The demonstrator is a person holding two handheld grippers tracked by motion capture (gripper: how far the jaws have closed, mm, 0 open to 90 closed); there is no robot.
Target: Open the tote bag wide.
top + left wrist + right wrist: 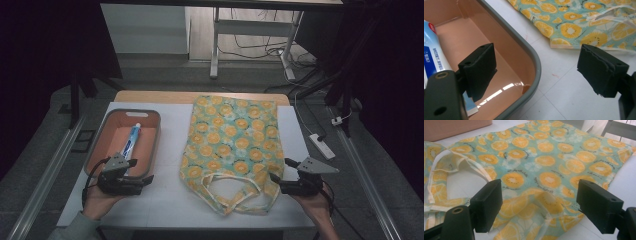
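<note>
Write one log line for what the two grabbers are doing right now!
left gripper: open, at tray corner | right gripper: open, at bag edge | toothpaste: in tray

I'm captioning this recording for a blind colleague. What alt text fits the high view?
A person's two hands hold the open left gripper and right gripper over a white table. Between them lies a flat orange-print cloth bag with its handles toward the person; at left, a toothpaste tube lies in a grey-rimmed pink tray.

White table [165, 200], pink tray [102, 131], fruit-print bag [232, 137]
</note>
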